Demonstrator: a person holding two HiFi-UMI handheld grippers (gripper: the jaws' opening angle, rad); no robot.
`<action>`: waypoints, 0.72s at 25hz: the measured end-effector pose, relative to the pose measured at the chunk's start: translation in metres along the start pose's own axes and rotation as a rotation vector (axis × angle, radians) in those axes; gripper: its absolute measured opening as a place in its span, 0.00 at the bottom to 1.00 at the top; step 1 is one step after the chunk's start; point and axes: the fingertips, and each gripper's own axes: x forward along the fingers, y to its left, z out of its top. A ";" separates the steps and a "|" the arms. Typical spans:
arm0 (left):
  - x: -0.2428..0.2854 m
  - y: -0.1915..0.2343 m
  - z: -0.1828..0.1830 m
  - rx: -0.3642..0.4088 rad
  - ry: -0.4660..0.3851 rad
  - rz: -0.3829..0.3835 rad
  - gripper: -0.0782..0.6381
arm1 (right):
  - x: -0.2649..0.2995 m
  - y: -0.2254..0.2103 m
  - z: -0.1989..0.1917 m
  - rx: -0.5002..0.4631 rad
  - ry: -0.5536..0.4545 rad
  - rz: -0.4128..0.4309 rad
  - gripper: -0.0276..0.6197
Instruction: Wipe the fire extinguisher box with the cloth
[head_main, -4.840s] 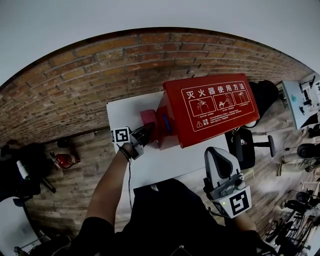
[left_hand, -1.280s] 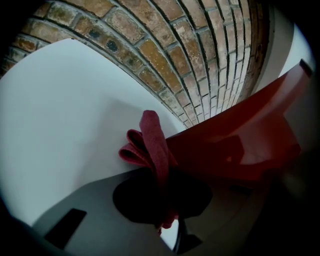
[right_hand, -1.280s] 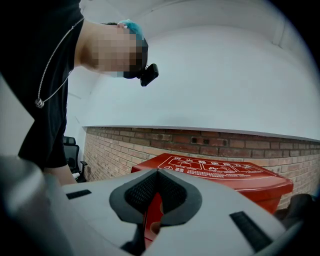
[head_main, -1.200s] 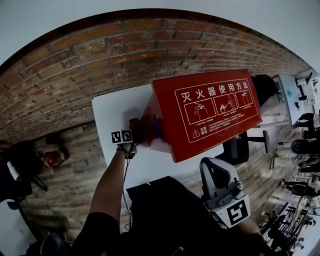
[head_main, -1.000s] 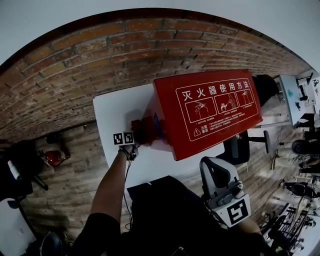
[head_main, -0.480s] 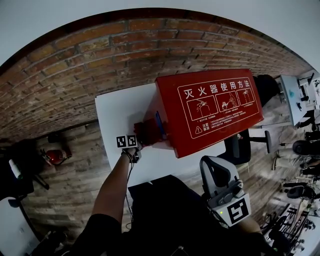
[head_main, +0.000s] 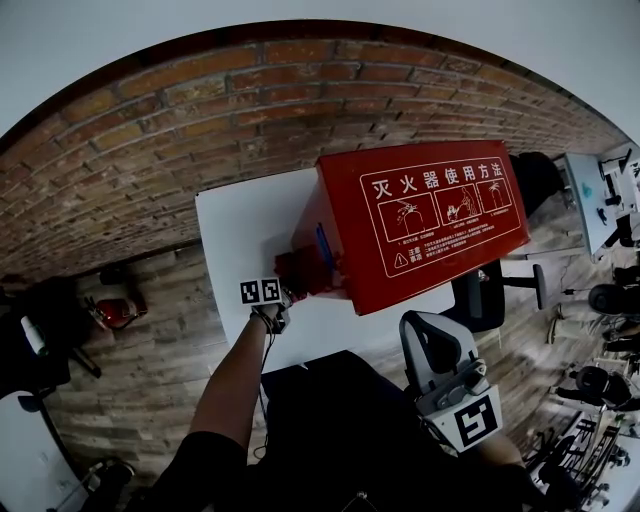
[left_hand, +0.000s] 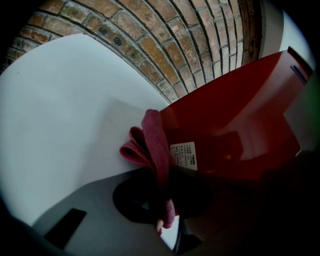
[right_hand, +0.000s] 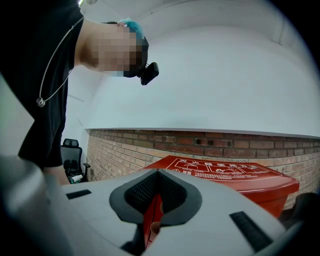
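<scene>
The red fire extinguisher box stands right of centre in the head view, on a white table against a brick wall. The left gripper reaches in at the box's left side face, its jaws clamped on a folded dark-red cloth. In the left gripper view the cloth is pressed against that side, beside a small white label. The right gripper hangs at the lower right, clear of the box, its jaws closed to a narrow slit with nothing between them.
</scene>
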 end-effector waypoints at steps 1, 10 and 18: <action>0.000 0.000 -0.002 -0.004 -0.001 0.000 0.24 | 0.000 0.000 -0.001 0.001 0.000 0.001 0.07; -0.002 -0.003 -0.015 -0.003 -0.010 0.010 0.24 | 0.001 0.001 -0.003 0.013 -0.003 0.005 0.07; -0.005 -0.006 -0.023 -0.008 -0.025 0.008 0.24 | -0.001 0.001 -0.005 0.024 -0.004 0.002 0.07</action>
